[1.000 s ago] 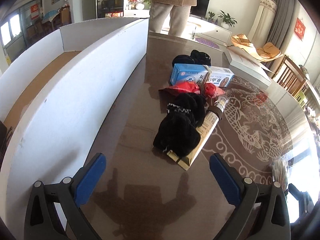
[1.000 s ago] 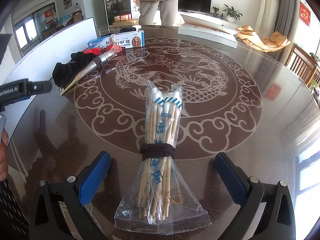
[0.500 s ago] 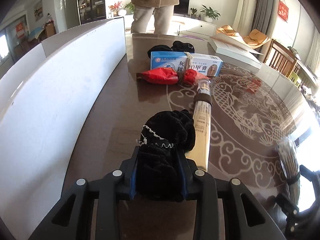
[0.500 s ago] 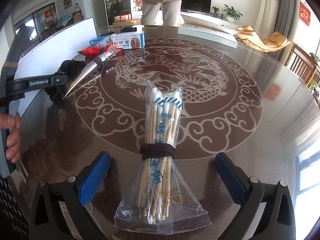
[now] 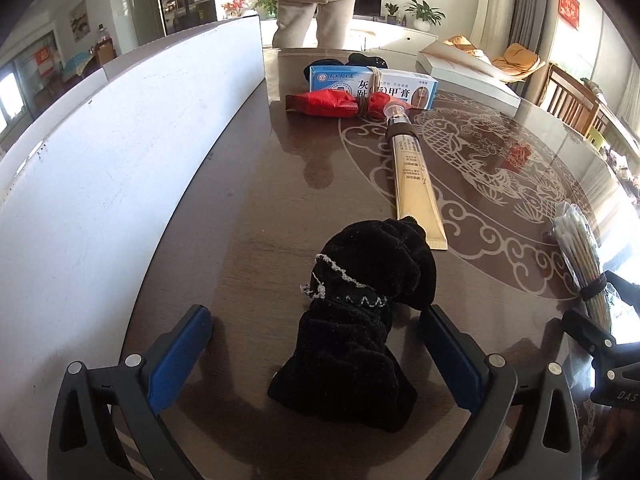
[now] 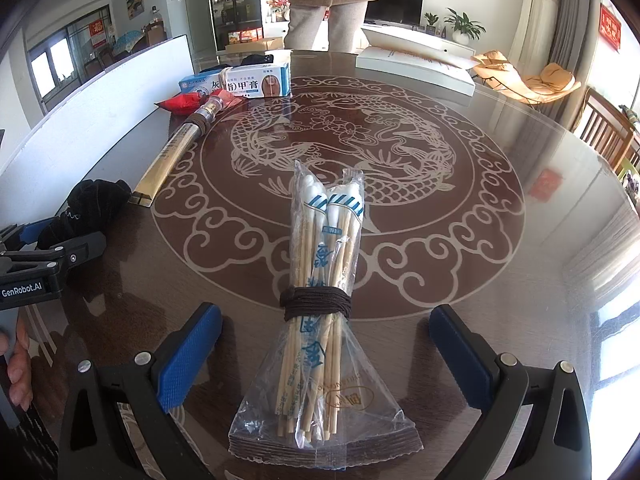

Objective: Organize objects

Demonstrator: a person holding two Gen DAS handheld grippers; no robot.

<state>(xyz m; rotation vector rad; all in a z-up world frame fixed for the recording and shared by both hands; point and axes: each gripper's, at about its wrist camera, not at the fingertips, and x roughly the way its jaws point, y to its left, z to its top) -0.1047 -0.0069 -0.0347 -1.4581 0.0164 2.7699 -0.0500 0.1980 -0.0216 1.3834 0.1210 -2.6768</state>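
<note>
A black velvet pouch lies on the dark glass table between the fingers of my left gripper, which is open and not touching it. The pouch also shows in the right wrist view. A gold tube lies just beyond the pouch. My right gripper is open around a bag of cotton swabs tied with brown cord; the bag lies on the table, also seen in the left wrist view.
A red packet and a blue box lie further back. A white board wall runs along the left. A white flat box sits at the far edge. A person stands behind the table.
My left gripper was shut on the black pouch half a second ago; it has pulled the pouch back off the gold tube, and its jaws now stand open. My right gripper has not moved.
</note>
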